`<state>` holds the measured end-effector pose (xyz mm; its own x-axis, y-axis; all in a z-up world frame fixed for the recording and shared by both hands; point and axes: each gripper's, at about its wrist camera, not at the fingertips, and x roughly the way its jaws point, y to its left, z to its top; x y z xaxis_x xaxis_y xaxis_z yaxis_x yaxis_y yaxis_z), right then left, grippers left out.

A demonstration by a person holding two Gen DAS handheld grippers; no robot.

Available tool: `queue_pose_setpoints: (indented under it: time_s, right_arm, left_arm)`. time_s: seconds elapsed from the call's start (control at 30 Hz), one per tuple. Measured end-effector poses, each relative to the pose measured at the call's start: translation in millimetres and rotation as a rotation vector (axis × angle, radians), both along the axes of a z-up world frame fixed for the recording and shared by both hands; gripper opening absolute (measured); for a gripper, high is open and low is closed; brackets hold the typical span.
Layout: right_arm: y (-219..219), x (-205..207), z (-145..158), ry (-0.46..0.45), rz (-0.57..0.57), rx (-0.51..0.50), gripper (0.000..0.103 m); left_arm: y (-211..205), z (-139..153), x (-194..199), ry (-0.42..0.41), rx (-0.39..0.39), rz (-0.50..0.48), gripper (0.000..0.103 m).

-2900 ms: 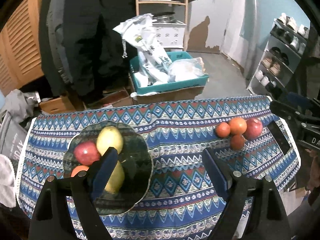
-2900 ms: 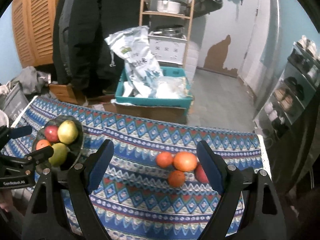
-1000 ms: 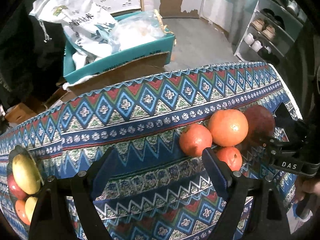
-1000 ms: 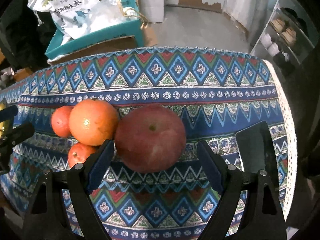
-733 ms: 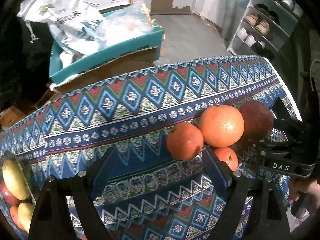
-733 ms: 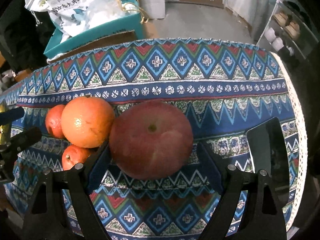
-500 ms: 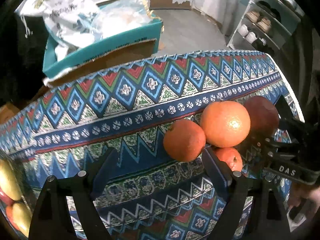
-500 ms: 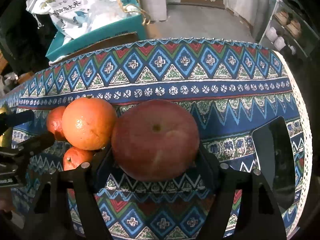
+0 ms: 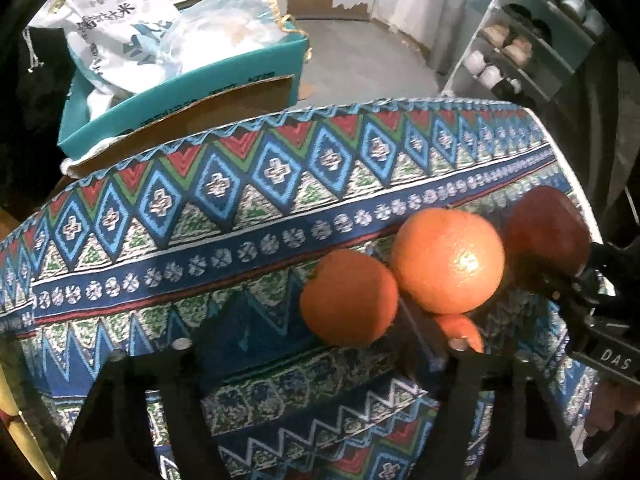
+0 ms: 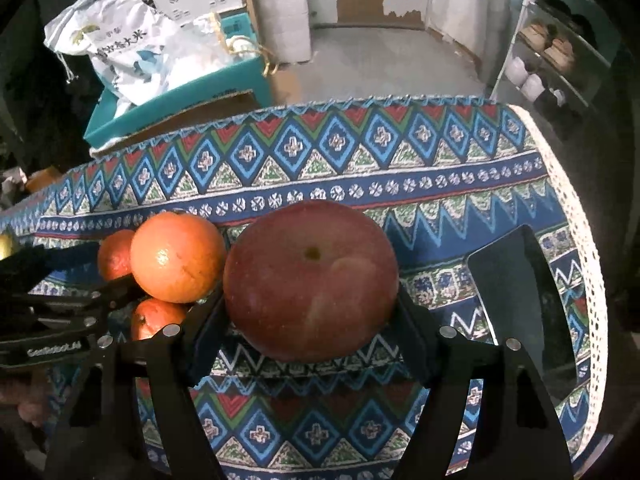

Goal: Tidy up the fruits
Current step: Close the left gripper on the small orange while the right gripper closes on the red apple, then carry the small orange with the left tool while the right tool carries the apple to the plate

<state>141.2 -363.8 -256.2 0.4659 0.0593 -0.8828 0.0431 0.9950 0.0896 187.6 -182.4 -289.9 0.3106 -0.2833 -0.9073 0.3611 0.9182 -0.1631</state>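
A big red apple (image 10: 312,286) sits on the patterned tablecloth (image 10: 360,176) between the jaws of my right gripper (image 10: 310,328), which are shut against its sides. Left of it are a large orange (image 10: 178,258) and two small oranges (image 10: 114,260). In the left wrist view my left gripper (image 9: 308,332) is open, its right finger beside a small orange (image 9: 348,298). The large orange (image 9: 448,260), the apple (image 9: 544,240) and another small orange (image 9: 460,330) lie to its right. The fruit plate edge (image 9: 10,412) shows at far left.
A black phone (image 10: 524,304) lies on the cloth right of the apple, near the table's right edge. A teal box (image 9: 188,88) with bags stands on the floor behind the table. A shoe rack (image 9: 520,52) is at the back right.
Both grippers moved from the plate side to the fruit cluster. The right jaws closed onto the apple. The left gripper drew nearer to the small orange and narrowed.
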Motion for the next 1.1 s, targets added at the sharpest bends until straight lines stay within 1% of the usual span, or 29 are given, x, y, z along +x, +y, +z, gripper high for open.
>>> queue_pose_setpoints:
  time_s: [0.07,0.1,0.2,0.33,0.5,0.73,0.9,1.1]
  right_arm:
    - [2.1,-0.8,2.4,-0.007,0.004,-0.011,0.074]
    - [2.5,-1.2,3.3,-0.009,0.006,-0.011,0.074]
    - [3.5,-2.8,5.3,-0.011,0.003,-0.001,0.074]
    - [5.2,-5.9,8.7,-0.019,0.001,0.002,0.074]
    - [5.9,-10.1,18.1,-0.040,0.001,0.001,0.074]
    - [10.7,-19.3,41.1,-0.089,0.005,-0.005,0.074]
    - [14.6,-29.3,62.7,-0.125,0.009,-0.009,0.074]
    - [19.4,-42.3,90.0,-0.172,0.015,-0.017,0.074]
  left_arm:
    - [-2.7,1.0,0.1,0.009,-0.026,-0.021,0.050]
    - [-5.2,1.5,-0.5,0.013,-0.036,-0.036,0.046]
    - [-11.9,3.1,-2.2,-0.004,-0.007,-0.054,0.046]
    - [-13.1,4.9,-5.6,-0.006,-0.007,-0.052,0.045]
    - [-2.0,15.4,-12.8,-0.042,0.005,-0.040,0.045]
    - [11.4,45.7,-23.5,-0.093,-0.012,-0.023,0.045]
    - [18.5,71.5,-37.0,-0.144,-0.016,-0.026,0.045]
    - [22.8,98.4,-49.6,-0.180,-0.037,-0.006,0.045]
